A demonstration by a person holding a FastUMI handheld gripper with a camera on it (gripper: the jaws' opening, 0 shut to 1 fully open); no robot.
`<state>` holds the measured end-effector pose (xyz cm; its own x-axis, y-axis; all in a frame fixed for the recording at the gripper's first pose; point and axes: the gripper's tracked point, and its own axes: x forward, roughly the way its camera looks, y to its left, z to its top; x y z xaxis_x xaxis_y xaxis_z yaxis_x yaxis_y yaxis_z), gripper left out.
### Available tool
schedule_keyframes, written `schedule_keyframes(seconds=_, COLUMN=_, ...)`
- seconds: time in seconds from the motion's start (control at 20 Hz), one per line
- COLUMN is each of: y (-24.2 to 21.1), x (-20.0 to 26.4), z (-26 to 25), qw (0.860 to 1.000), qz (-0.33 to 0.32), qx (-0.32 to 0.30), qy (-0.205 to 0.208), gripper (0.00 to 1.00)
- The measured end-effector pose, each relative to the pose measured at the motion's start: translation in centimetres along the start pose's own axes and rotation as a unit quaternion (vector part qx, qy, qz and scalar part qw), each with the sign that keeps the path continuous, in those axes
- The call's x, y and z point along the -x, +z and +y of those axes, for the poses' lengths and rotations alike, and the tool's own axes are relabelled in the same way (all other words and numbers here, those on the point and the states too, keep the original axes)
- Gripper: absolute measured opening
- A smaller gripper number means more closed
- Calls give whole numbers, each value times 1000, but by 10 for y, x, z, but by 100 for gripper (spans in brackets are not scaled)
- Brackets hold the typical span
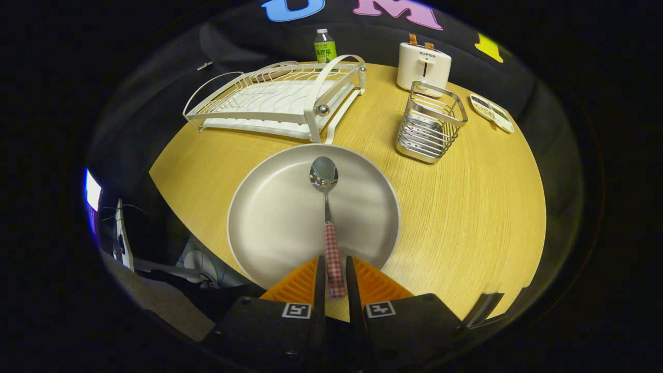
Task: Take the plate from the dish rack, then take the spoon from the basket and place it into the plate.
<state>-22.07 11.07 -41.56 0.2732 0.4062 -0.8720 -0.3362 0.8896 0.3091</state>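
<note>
A pale round plate lies flat on the wooden table, just ahead of my fingers. My gripper is shut on the red-checked handle of a metal spoon. The spoon points straight forward, with its shiny bowl over the middle of the plate. I cannot tell whether the spoon's bowl touches the plate. Beyond the plate stands the white wire dish rack, with no dishes in it. The wire basket stands to the right of the rack, beyond the plate.
A white toaster stands behind the basket. A green-labelled bottle is behind the rack. A small flat tray lies at the far right edge of the table. The table's near edge curves round on both sides of my fingers.
</note>
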Motion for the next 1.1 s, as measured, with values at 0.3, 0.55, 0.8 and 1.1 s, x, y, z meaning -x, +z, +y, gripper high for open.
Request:
schedule_keyframes(seconds=0.3, y=14, x=0, z=-2, qw=1000, qz=-14, qx=-20, qy=0, gripper=77)
schedule_keyframes(seconds=0.55, y=45, x=19, z=0, qw=998, qz=-52, qx=-33, qy=6, gripper=99)
schedule_keyframes(seconds=0.8, y=105, x=57, z=-10, qw=991, qz=-130, qx=-25, qy=-6, gripper=99)
schedule_keyframes(seconds=1.1, y=191, x=126, z=-34, qw=972, qz=-232, qx=-33, qy=-16, gripper=99)
